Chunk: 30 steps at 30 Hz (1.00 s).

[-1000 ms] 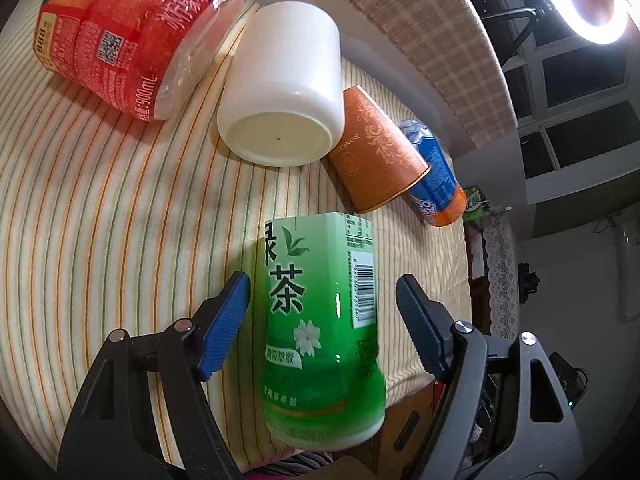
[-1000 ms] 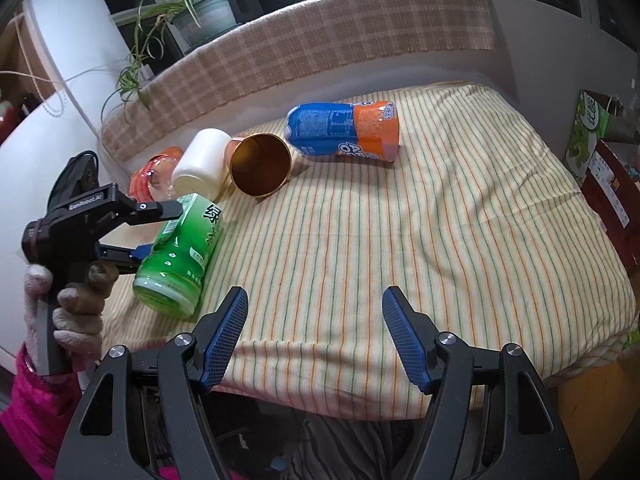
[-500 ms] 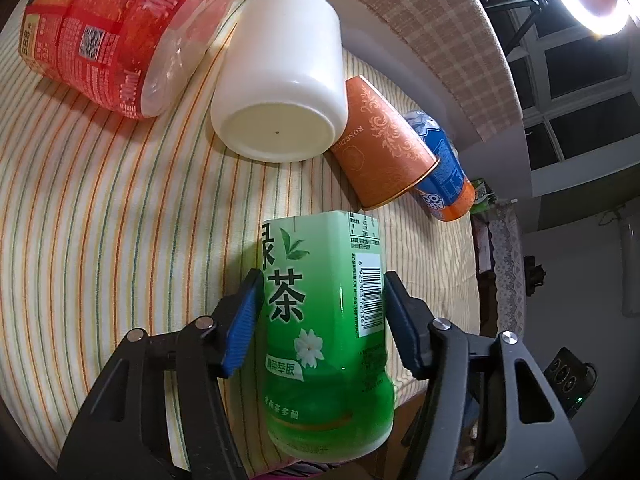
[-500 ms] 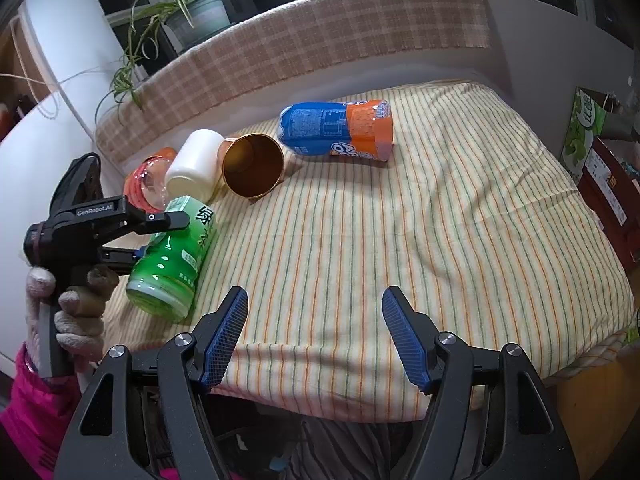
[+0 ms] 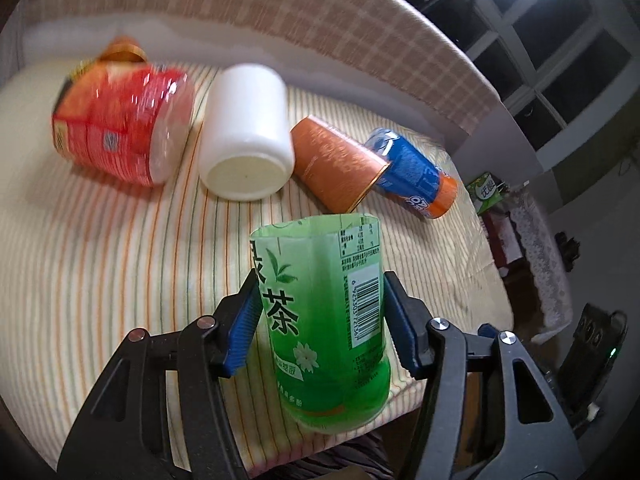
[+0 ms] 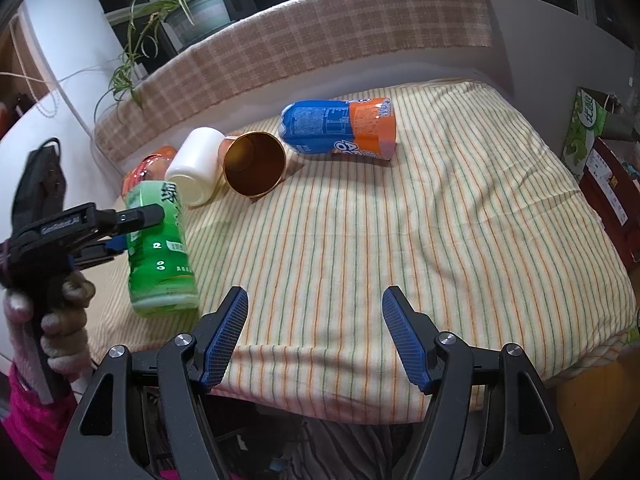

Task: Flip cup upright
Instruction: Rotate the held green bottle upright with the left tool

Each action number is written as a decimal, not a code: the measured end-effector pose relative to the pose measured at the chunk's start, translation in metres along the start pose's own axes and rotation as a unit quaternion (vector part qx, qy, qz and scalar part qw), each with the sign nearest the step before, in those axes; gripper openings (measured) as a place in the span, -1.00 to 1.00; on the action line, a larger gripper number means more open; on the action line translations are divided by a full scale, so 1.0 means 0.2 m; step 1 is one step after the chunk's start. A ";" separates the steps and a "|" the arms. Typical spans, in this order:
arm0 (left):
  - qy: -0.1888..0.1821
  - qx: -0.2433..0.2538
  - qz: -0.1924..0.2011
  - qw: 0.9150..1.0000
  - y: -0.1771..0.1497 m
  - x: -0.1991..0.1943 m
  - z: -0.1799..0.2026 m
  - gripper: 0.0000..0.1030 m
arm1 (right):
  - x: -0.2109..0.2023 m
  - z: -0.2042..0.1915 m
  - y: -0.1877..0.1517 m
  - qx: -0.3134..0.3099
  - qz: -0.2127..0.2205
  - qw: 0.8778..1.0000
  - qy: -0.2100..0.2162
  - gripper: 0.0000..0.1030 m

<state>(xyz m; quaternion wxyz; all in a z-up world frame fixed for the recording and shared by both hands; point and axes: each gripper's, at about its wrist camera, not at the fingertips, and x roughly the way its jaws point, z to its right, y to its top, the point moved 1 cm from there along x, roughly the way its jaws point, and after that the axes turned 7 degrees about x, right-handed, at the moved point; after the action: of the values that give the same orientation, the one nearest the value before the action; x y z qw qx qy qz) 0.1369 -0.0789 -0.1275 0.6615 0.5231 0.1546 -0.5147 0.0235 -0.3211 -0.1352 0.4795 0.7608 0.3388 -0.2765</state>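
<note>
My left gripper (image 5: 320,316) is shut on a green tea cup (image 5: 320,320), cut from a bottle. It holds the cup nearly upright, open end up, its base near the striped cloth at the table's front left edge. The cup (image 6: 158,244) and the left gripper (image 6: 120,224) also show in the right wrist view. My right gripper (image 6: 314,336) is open and empty above the front edge of the table.
A red cup (image 5: 120,128), a white cup (image 5: 244,136), an orange-gold cup (image 5: 336,160) and a blue-orange cup (image 5: 412,172) lie on their sides at the back of the striped cloth (image 6: 440,220). A potted plant (image 6: 192,4) stands on the ledge behind.
My left gripper closed on the green cup, lifted it and tilted it from lying to nearly upright. My right gripper stayed open and hardly moved.
</note>
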 end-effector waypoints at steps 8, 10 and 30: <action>0.051 0.069 0.045 0.995 -0.02 -0.08 0.11 0.15 | -0.01 -0.01 0.00 -0.003 0.004 1.000 0.001 0.35; 0.060 0.084 0.055 0.993 -0.02 -0.10 0.13 0.15 | -0.02 -0.01 0.00 -0.002 0.006 1.000 0.001 0.35; 0.164 0.180 0.152 0.958 -0.08 -0.10 0.24 0.15 | -0.05 0.00 0.01 -0.001 0.022 1.000 -0.008 0.35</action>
<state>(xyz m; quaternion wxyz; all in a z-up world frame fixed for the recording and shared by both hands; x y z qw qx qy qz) 0.0986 -0.1091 -0.1021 0.5928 0.7277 0.0843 -0.3346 0.0187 -0.3239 -0.1270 0.4889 0.7654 0.3185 -0.2716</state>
